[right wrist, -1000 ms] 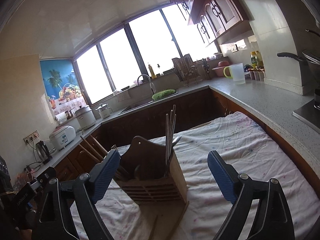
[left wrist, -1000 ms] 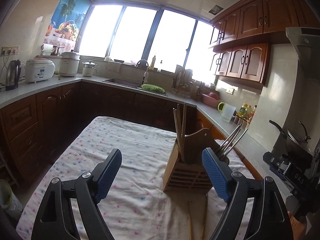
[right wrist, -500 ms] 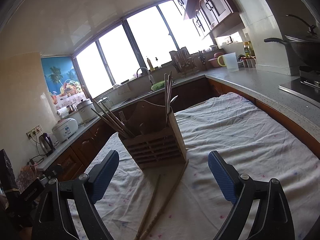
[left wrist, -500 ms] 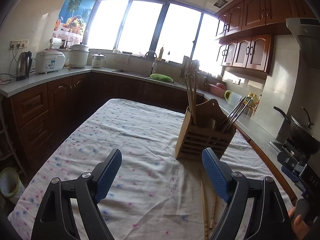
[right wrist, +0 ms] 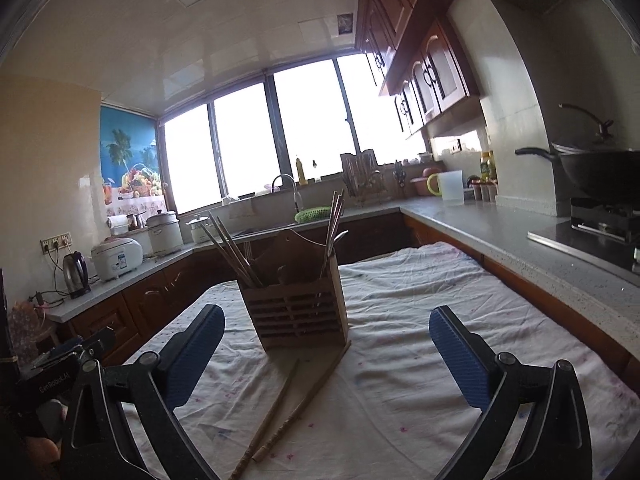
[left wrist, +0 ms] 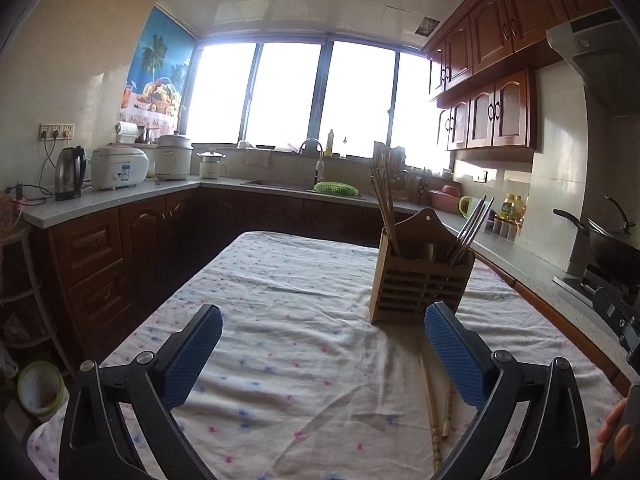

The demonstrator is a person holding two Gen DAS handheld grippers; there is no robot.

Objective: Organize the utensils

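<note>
Hovering low over a table (left wrist: 280,280) draped in a white cloth with small pink and blue marks, left gripper (left wrist: 322,350) widening its jaws at this moment, blue pads (left wrist: 192,354) spread far apart with only cloth showing between them, grasping nothing. Doing the same on the other side, right gripper (right wrist: 326,352) opening its jaws too, nothing pinched between its blue pads (right wrist: 458,360). Standing upright on the cloth ahead of both claws, a slatted wooden utensil holder (right wrist: 298,312), seen in the left wrist view up and to the right (left wrist: 418,292). Leaning out of its left compartment, a bundle of wooden chopsticks (right wrist: 232,252); rising from its right compartment, several metal chopsticks (right wrist: 334,224) beside what looks like a spoon. Lying loose on the cloth just in front of the holder, 2 wooden chopsticks (right wrist: 296,404), their far ends near the holder's base and fanning apart, their near ends reaching toward the right gripper's view edge; in the left wrist view, the same 2 (left wrist: 434,408) running just inside the right-hand finger, partly hidden behind it. Showing at the far right edge of the left view, part of a hand (left wrist: 614,436).
</note>
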